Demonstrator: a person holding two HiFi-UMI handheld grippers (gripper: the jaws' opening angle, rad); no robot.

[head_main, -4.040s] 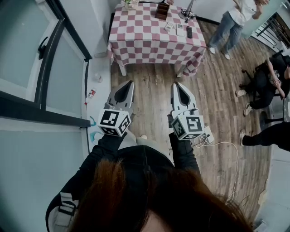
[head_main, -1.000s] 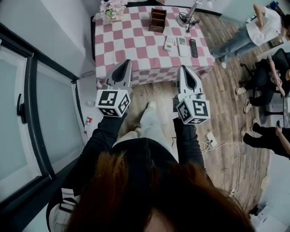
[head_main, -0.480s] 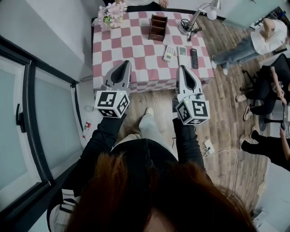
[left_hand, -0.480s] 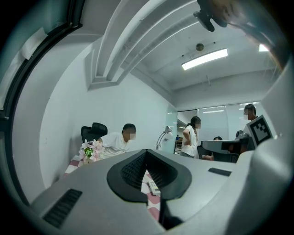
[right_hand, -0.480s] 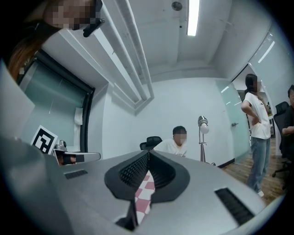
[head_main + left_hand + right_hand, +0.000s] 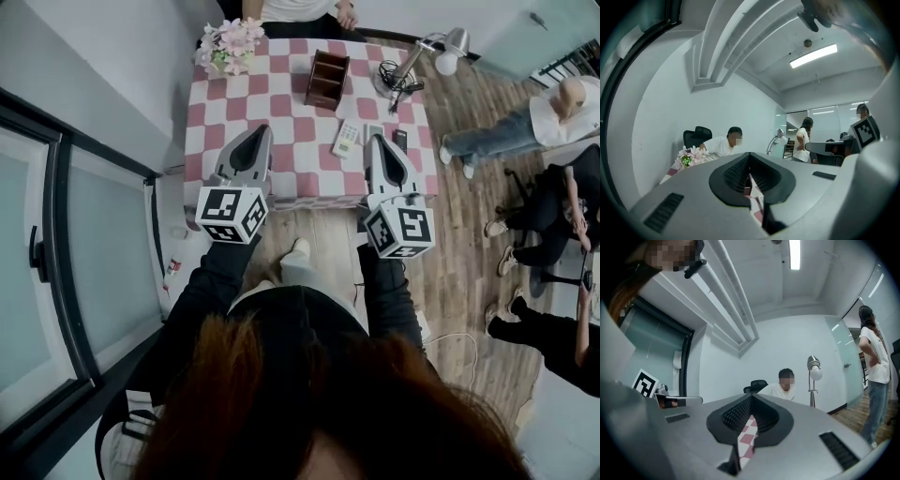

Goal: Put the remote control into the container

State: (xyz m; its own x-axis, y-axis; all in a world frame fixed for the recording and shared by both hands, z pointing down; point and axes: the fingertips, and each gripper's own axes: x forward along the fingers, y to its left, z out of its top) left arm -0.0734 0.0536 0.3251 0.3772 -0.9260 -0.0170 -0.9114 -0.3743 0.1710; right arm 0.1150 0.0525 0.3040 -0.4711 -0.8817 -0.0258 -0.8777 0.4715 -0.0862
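The left gripper and the right gripper both have their jaws pressed together with nothing between them, and both reach out over the near edge of the table with its pink-and-white checked cloth. Just beside the right gripper's tip lies a white remote control, slim and oblong, flat on the cloth. A black remote control of like shape lies on the gripper's other side. Farther back stands the container, a dark brown wooden box, open-topped with partitions. Pink flowers sit at the far left corner and a desk lamp at the far right.
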